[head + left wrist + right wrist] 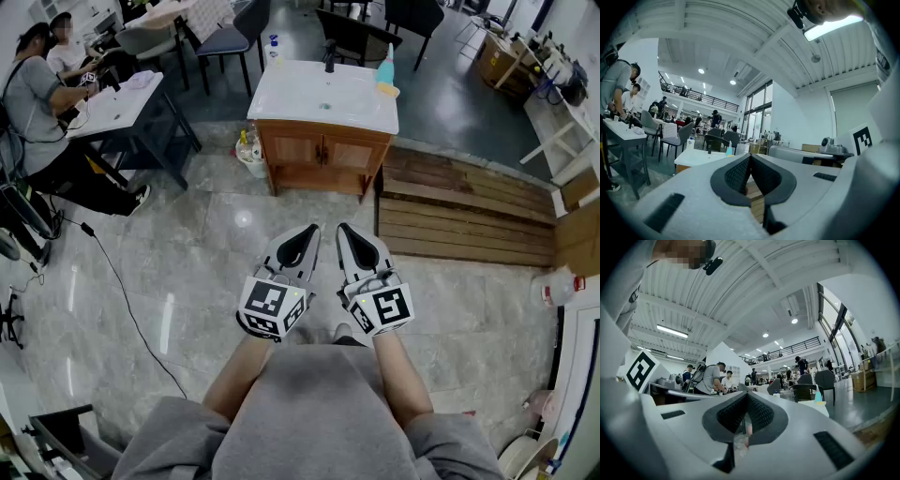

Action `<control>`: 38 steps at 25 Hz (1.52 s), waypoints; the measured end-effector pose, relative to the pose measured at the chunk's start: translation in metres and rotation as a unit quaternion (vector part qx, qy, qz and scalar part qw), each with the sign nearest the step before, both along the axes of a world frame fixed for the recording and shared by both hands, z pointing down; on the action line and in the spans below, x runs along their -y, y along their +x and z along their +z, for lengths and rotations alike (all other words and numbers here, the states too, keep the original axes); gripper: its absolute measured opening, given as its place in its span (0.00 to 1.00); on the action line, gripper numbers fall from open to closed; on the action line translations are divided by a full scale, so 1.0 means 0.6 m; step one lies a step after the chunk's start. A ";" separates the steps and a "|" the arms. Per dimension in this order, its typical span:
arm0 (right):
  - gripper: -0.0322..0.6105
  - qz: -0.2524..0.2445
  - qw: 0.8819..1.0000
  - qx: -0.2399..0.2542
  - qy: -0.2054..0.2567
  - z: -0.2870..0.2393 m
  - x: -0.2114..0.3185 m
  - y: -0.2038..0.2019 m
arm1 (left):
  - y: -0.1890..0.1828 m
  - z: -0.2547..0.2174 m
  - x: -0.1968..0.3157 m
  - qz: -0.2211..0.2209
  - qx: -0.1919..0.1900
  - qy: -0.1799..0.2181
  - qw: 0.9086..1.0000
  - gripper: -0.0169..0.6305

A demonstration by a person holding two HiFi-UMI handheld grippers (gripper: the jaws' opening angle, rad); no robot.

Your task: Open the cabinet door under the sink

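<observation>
Though white-topped, boxy wooden cabinet (pixel 302 152)

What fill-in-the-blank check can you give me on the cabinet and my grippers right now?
1. The cabinet under the sink is fully ____.
2. The jaws of the left gripper and the right gripper are ____, with nothing between them.
3. The blue bottle stands on top of the ____.
Missing words: closed; shut; sink.
</observation>
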State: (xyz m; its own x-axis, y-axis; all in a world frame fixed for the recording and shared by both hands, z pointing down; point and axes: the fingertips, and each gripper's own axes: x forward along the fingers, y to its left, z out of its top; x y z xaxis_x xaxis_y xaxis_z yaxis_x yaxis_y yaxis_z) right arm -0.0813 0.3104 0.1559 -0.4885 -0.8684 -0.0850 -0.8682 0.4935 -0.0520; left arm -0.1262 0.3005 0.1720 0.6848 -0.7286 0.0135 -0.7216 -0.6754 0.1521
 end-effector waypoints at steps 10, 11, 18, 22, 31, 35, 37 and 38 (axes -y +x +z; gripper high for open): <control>0.06 0.019 1.000 0.009 -0.018 0.028 0.015 -0.034 | -0.037 0.031 0.014 0.017 0.002 -0.019 1.000 0.04; 0.06 0.020 1.000 0.011 -0.021 0.033 0.016 -0.033 | -0.036 0.035 0.016 0.018 0.001 -0.023 1.000 0.04; 0.06 0.024 0.999 0.017 -0.040 0.057 0.057 -0.001 | -0.007 0.052 0.058 0.020 0.003 -0.037 0.999 0.04; 0.06 0.029 0.998 0.025 -0.053 0.068 0.105 0.031 | 0.016 0.059 0.101 0.015 0.008 -0.044 0.999 0.04; 0.06 0.006 0.996 0.050 -0.070 0.076 0.188 0.108 | 0.093 0.067 0.178 -0.004 0.022 -0.061 0.998 0.04; 0.06 -0.009 0.995 0.058 -0.077 0.082 0.211 0.121 | 0.107 0.077 0.197 -0.015 0.032 -0.072 0.997 0.04; 0.06 -0.010 0.994 0.065 -0.082 0.088 0.221 0.127 | 0.115 0.082 0.206 -0.018 0.037 -0.076 0.996 0.04; 0.06 -0.011 0.994 0.068 -0.084 0.092 0.227 0.130 | 0.118 0.084 0.211 -0.019 0.039 -0.077 0.996 0.04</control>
State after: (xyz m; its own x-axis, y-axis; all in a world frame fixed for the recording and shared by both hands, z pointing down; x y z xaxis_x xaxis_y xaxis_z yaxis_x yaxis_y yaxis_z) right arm -0.0036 0.1745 0.2110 -0.5018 -0.8650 -0.0057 -0.8364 0.4869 -0.2518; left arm -0.0553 0.1741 0.2227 0.6493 -0.7391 0.1794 -0.7599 -0.6206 0.1933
